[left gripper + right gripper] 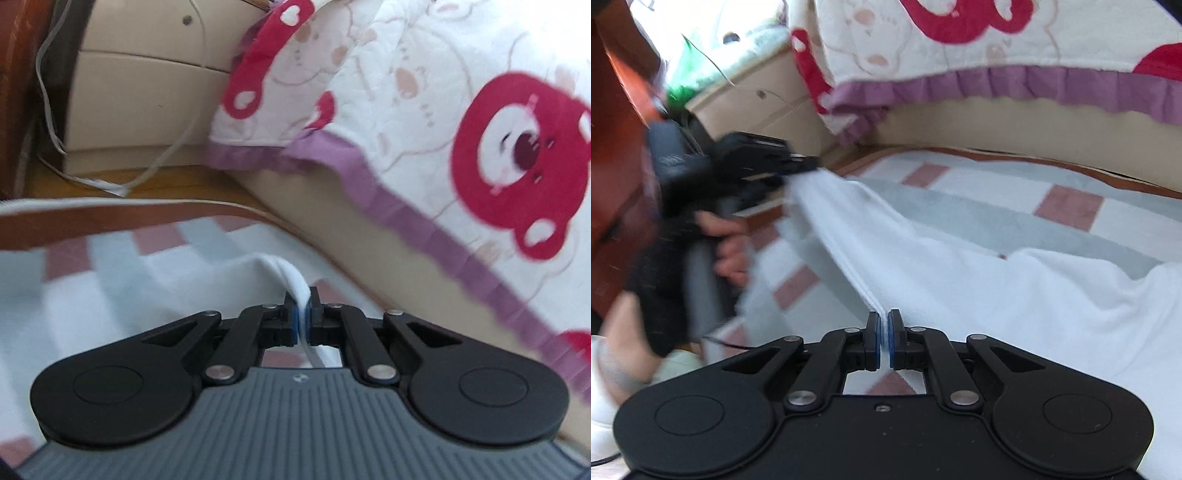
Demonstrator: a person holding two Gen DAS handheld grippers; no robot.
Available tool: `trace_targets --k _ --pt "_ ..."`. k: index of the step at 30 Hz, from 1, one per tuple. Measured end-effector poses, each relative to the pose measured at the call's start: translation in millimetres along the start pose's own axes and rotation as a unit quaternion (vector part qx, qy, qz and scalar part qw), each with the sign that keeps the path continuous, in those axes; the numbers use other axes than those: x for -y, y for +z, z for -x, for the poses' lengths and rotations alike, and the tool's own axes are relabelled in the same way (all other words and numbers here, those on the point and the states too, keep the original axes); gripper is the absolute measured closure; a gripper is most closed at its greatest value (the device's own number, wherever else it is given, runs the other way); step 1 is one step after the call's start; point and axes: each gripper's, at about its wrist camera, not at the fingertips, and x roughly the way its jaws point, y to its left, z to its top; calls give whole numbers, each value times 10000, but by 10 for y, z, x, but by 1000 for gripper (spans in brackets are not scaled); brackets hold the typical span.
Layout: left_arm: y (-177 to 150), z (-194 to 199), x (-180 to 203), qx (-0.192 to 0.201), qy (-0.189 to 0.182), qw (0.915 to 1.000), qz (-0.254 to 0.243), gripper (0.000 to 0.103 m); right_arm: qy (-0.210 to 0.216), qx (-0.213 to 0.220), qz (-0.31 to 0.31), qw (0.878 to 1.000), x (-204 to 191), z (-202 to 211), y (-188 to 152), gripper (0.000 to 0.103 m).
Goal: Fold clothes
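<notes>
A white garment [1015,295] lies over a checkered mat [1071,206] on the floor. My right gripper [884,325] is shut on a folded edge of it, and the edge runs taut up and left to my left gripper [809,166], which is also shut on it. In the left wrist view my left gripper [303,314] pinches the doubled white edge [291,277] between its blue pads, lifted above the mat [110,251]. The rest of the garment sags to the right.
A bed with a white quilt with red bears and a purple frill [461,122] overhangs on the right and behind [1015,85]. A beige cabinet [140,92] and loose white cables [110,184] stand at the back left. Wooden floor [147,184] borders the mat.
</notes>
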Motion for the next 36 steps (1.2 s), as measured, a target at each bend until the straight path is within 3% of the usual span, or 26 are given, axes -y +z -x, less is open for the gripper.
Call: trace_targets --k 5,6,7,8,12,14,17,19,22,23,26,29,30,31,33,36 --pt "33 65 -98 -186 263 9994 -124 93 142 -415 -447 9980 27 11 -31 85" --pt "39 79 -118 -223 315 9991 -149 93 185 -500 -493 9974 44 61 -43 79" --pt "46 92 -138 -261 368 9988 -173 93 200 -566 -534 9968 73 138 -60 66" --pt "52 105 -158 -298 420 9985 -198 93 208 -615 -573 9962 111 233 -77 63" --pt "78 157 -236 -447 630 9966 -297 92 -252 -283 -704 9968 378 841 -118 62" --pt "70 204 -110 -495 273 9973 -477 83 -767 98 -887 9930 609 1234 -111 57" --pt "-20 249 228 -613 -980 9894 -874 61 -1809 513 -1235 9744 1030 1795 -136 56" --pt "-170 170 509 -1024 -1984 9690 -1063 53 -2572 567 -1346 9553 1314 2097 -175 56" --pt "-520 -74 1086 -2069 -3394 9070 -1391 48 -3513 364 -1315 9263 1710 2419 -235 52" --pt "-652 -135 1306 -2253 -3617 8884 -1710 48 -3729 273 -1301 9183 1842 2500 -255 49" --pt "-1025 -242 1978 -2376 -3814 8442 -2923 45 -4013 -42 -1636 9012 2292 2619 -307 44" --pt "-1368 -341 2393 -2670 -3918 8038 -3593 45 -3928 -404 -1739 9021 2562 2543 -276 43" --pt "-1464 -362 2501 -2706 -3938 7943 -3752 45 -3978 -467 -1610 9020 2605 2507 -255 43" --pt "-1526 -389 2571 -2688 -3925 7918 -3831 45 -4028 -529 -1481 9017 2649 2471 -234 43" --pt "-1600 -471 2662 -2705 -3917 7924 -3814 44 -4148 -620 -1185 9000 2728 2405 -191 41" --pt "-1639 -611 2737 -2946 -4102 7941 -3383 40 -4137 -604 -1040 9024 2867 2347 -161 35"
